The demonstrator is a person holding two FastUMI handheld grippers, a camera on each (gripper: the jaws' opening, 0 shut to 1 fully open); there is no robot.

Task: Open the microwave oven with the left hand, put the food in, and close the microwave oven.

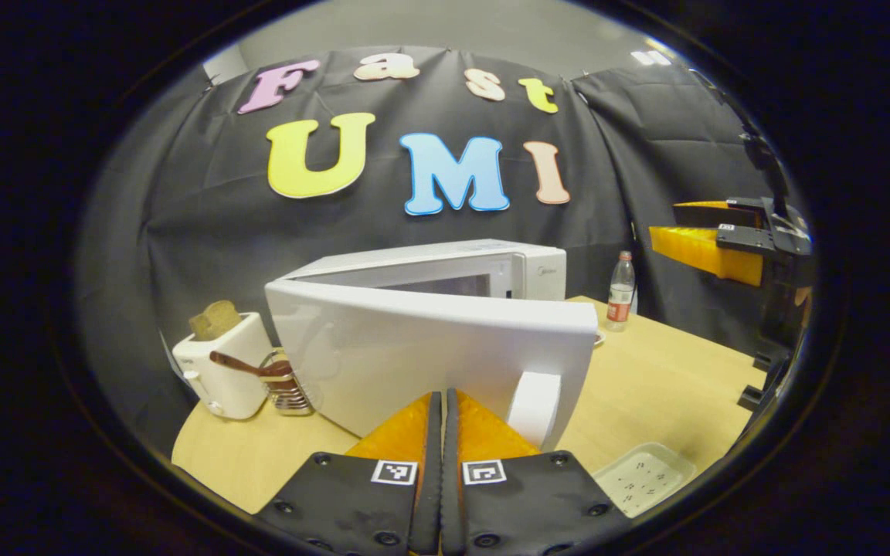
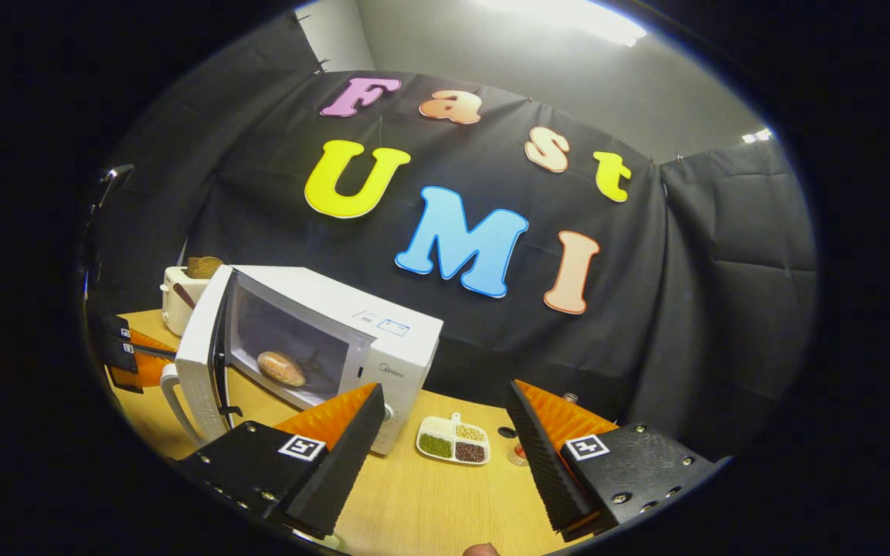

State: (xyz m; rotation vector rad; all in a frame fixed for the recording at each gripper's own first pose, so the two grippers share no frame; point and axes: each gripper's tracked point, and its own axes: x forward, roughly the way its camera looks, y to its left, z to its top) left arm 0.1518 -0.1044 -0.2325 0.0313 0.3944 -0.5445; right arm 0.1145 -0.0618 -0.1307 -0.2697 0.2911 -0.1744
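Note:
The white microwave (image 1: 524,272) stands on the wooden table with its door (image 1: 383,347) swung partly open, the outer face turned to me. My left gripper (image 1: 442,395) is shut, with nothing between its fingers, and its tips are at the door's outer face, left of the door handle (image 1: 534,405). In the right gripper view the microwave (image 2: 399,344) shows its open cavity with a brown bun (image 2: 281,368) lying inside. My right gripper (image 2: 445,390) is open and empty, held in front of the microwave. The left gripper (image 2: 132,355) shows behind the door (image 2: 199,363).
A white toaster (image 1: 221,371) with bread in it and a wire utensil holder (image 1: 288,392) stand left of the microwave. A bottle (image 1: 620,291) stands at the back right, a clear tray (image 1: 646,477) near the table's front edge. A divided dish of beans (image 2: 453,444) lies right of the microwave.

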